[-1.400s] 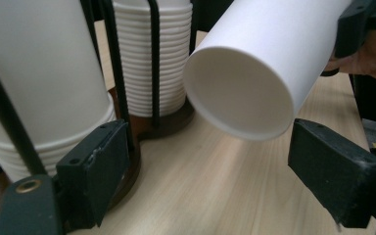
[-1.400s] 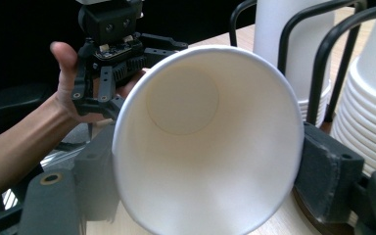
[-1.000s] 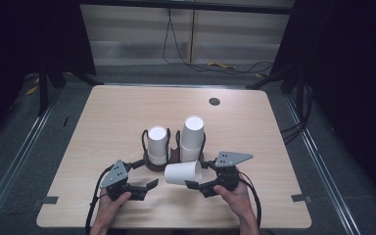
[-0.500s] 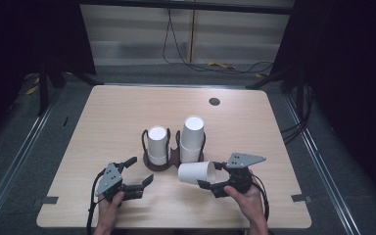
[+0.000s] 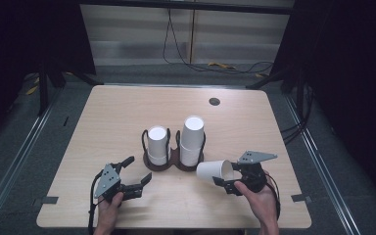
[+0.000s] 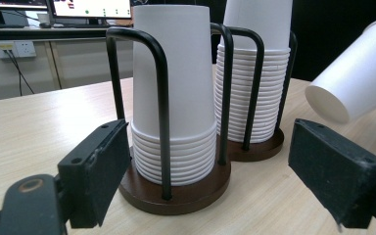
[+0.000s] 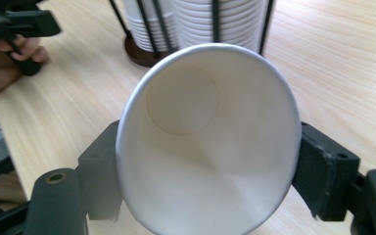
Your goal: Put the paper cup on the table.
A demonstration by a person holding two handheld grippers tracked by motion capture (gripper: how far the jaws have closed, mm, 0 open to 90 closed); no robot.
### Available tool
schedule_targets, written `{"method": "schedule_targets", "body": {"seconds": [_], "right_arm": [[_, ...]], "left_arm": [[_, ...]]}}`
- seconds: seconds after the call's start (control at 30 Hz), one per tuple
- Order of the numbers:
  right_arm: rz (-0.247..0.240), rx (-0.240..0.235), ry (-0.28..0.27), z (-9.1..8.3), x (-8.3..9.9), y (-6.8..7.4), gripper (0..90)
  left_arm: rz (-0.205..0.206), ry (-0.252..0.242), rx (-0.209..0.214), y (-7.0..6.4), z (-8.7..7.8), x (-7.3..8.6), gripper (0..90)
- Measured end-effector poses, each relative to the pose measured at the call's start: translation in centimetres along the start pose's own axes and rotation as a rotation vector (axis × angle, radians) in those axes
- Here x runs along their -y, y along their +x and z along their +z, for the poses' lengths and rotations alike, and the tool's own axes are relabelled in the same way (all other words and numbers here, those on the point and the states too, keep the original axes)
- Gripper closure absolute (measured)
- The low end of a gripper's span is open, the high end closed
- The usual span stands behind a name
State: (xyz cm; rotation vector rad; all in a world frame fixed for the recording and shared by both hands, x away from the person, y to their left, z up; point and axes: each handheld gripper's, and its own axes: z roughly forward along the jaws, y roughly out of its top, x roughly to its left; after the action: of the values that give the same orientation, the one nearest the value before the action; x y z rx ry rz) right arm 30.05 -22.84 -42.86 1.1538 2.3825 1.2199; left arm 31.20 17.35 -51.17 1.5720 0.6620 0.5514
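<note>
A brown-based cup holder (image 5: 174, 165) with black wire loops stands mid-table, carrying a short stack of white paper cups (image 5: 157, 144) and a taller stack (image 5: 192, 139). To its right front, my right gripper (image 5: 229, 176) is shut on a single white paper cup (image 5: 215, 171) held on its side, bottom toward the holder. The right gripper view looks into that cup (image 7: 205, 147), squeezed between both pads. My left gripper (image 5: 138, 169) stands open at the holder's left front. Its view shows the short stack (image 6: 176, 98), the taller stack (image 6: 254, 73) and the held cup (image 6: 362, 73).
The wooden table (image 5: 127, 112) has a dark round grommet (image 5: 214, 101) near its far edge. Bare wood lies on all sides of the holder. Dark curtains and floor cables surround the table. A person's hand (image 7: 10, 54) holds the left gripper.
My right gripper has carried the single cup to the right, away from the holder's front. The left gripper has barely shifted and stays open.
</note>
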Motion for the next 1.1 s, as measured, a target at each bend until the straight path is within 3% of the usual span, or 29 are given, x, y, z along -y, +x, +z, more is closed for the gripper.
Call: {"method": "schedule_targets", "body": {"seconds": [0.3, 0.4, 0.53, 0.7, 0.77, 0.87, 1.1], "right_arm": [[-0.002, 0.118, 0.077, -1.0, -2.4, -1.2, 24.3], [0.005, 0.142, 0.106, -1.2, -2.9, -1.9, 24.4], [0.005, 0.168, 0.142, -1.1, -3.8, -2.6, 24.4], [-0.012, 0.177, 0.218, -0.2, -5.3, -3.4, 24.1], [-0.024, 0.194, 0.261, 0.1, -5.9, -3.6, 23.9], [-0.028, 0.230, 0.326, 0.5, -6.7, -4.1, 23.9], [-0.036, 0.222, 0.429, 1.7, -7.7, -4.9, 23.9]], "left_arm": [[0.004, -0.015, -0.007, -0.1, -0.1, 0.1, 15.5], [-0.017, -0.013, -0.018, 0.0, -0.1, 0.1, 15.5], [0.007, -0.013, -0.016, -0.2, -0.1, 0.1, 15.5], [-0.012, -0.013, -0.018, 0.0, -0.1, 0.1, 15.5], [0.008, -0.008, -0.023, -0.2, -0.1, 0.0, 15.5], [0.004, -0.012, -0.019, -0.2, -0.1, 0.1, 15.5], [0.022, -0.012, -0.022, -0.3, -0.1, 0.0, 15.4]]}}
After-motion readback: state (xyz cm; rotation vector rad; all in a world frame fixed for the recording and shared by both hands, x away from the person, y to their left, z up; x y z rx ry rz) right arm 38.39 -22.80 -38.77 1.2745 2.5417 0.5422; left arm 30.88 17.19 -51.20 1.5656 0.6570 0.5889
